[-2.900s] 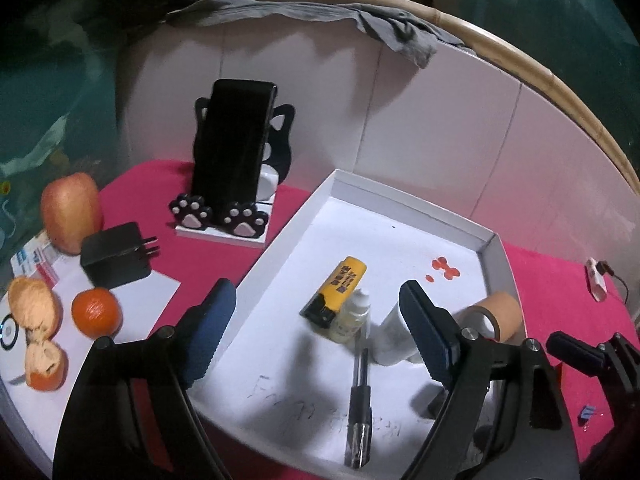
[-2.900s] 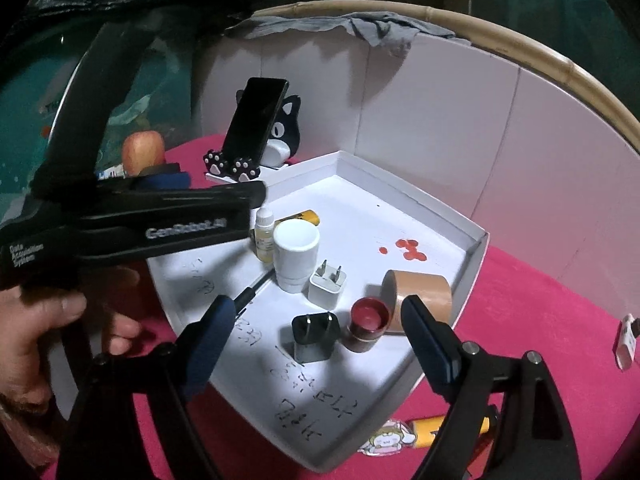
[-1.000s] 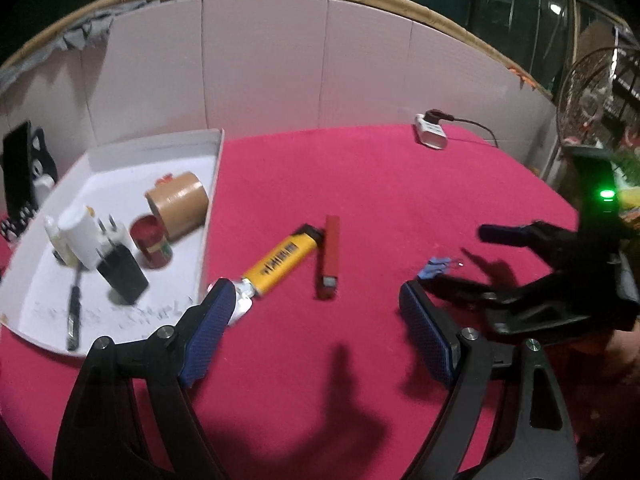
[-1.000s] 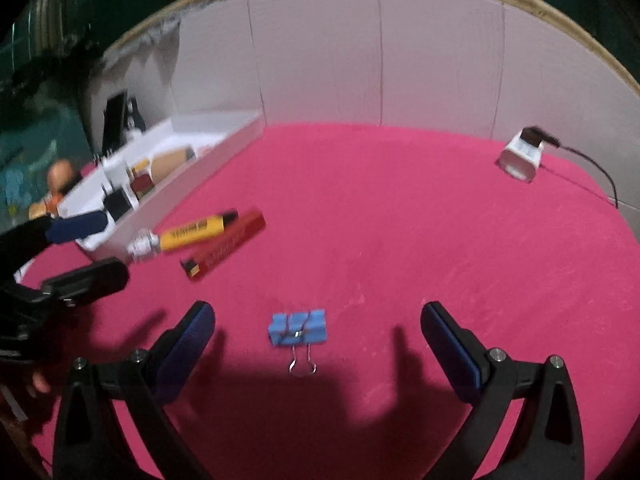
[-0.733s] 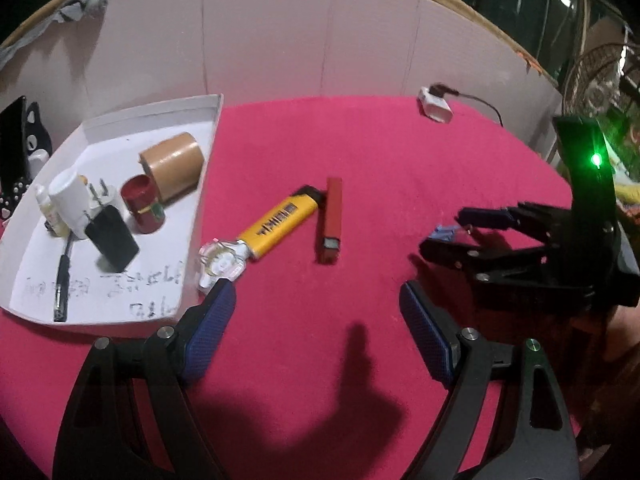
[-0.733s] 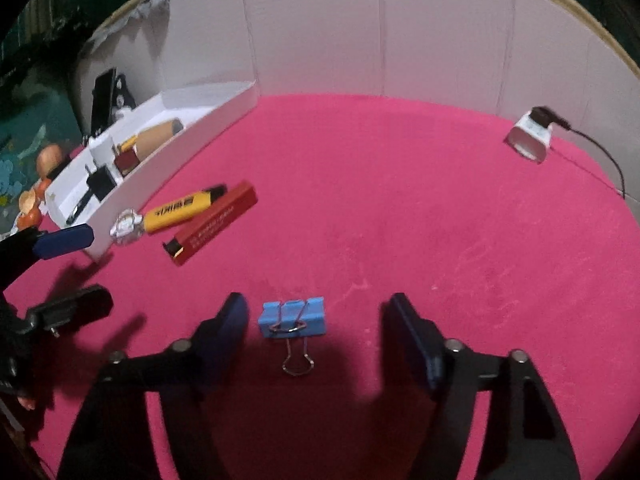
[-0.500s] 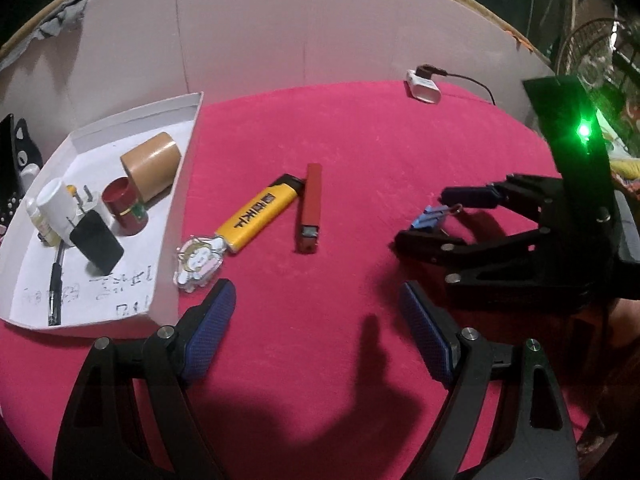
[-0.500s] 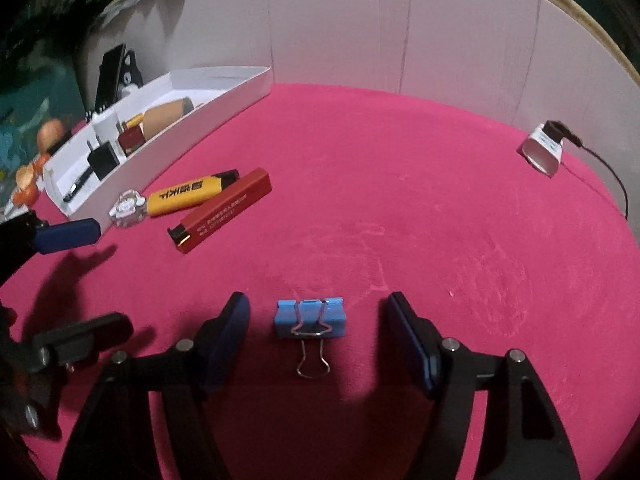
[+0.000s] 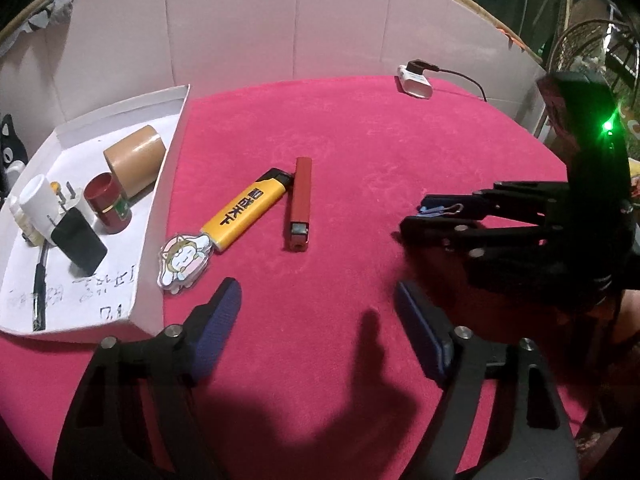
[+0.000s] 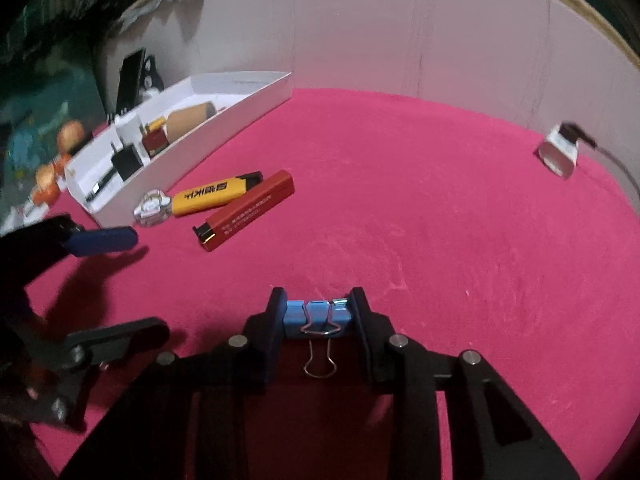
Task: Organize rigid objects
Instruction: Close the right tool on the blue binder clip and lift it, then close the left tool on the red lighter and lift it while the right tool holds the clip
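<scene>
A blue binder clip (image 10: 316, 316) lies on the red tablecloth between the pads of my right gripper (image 10: 318, 300). Its jaws are closing and both pads press on the clip's sides, the wire handle pointing back at me. In the left wrist view the right gripper (image 9: 424, 214) reaches in from the right with the clip (image 9: 436, 209) at its tips. My left gripper (image 9: 316, 292) hovers over bare cloth, its jaws closing a little with nothing between them. Ahead of it lie a yellow lighter (image 9: 246, 216), a red lighter (image 9: 301, 196) and a cartoon charm (image 9: 182, 258).
A white tray (image 9: 174, 152) at the left holds a tape roll (image 9: 136, 160), a red jar, a black adapter, a white bottle and a pen. A white plug with a cable (image 9: 414, 80) lies near the white panel wall at the back. Fruit sits beyond the tray.
The right jaws came in from wide open onto the sides of the blue binder clip. The left gripper sank slightly toward the cloth and its jaws narrowed a little.
</scene>
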`<state>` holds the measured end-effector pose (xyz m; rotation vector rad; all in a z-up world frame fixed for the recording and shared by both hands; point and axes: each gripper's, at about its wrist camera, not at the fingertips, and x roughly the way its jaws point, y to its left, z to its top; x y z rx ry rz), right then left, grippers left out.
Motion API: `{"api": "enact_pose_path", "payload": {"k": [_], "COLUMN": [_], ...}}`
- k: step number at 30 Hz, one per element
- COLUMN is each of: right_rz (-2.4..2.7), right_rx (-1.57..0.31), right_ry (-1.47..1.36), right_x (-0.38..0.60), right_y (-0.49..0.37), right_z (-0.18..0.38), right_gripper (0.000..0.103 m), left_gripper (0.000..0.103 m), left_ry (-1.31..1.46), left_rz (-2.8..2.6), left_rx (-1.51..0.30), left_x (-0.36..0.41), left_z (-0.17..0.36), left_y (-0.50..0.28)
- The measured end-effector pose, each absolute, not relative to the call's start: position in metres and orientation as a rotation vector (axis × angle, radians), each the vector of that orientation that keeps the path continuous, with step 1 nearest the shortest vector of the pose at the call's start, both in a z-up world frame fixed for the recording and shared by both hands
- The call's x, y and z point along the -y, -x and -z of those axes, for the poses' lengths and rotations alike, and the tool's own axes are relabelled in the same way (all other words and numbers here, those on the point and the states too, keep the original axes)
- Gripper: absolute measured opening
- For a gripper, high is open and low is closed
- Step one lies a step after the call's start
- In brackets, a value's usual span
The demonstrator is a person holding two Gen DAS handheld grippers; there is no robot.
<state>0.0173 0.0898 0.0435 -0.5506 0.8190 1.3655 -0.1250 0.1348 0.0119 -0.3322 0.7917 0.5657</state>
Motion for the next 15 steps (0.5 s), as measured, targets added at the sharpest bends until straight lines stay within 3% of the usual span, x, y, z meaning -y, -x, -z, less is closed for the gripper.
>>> {"api": "enact_pose_path", "payload": {"k": [7,9,13,15], "right_rz": [-1.360,-1.364,-1.369,-1.373], "right_rx": [-0.831,-0.839,-0.854,-0.863], "right_ry": [0.529,0.518,0.495,0.481], "right_x": [-0.086,-0.086,-0.088,-0.086], "right_y": [-0.017,-0.018,-0.021,-0.024], "right_z": [-0.043,-0.043,-0.043,-0.042], "right_gripper": [0.031,0.031,0.031,0.031], "left_gripper": [0.077,0.067,0.059,0.046], "left_ry": [0.316,0.319,0.295,0.295], "left_rz": [-0.534,-0.531,-0.536,-0.539], "left_rx": [-0.823,-0.843,-0.859,-0.863], "left_x": [-0.143,-0.146,-0.152,-0.158], "left_z": [-0.008,-0.004,-0.002,-0.003], "left_y": [0.101,0.094,0.082,0.076]}}
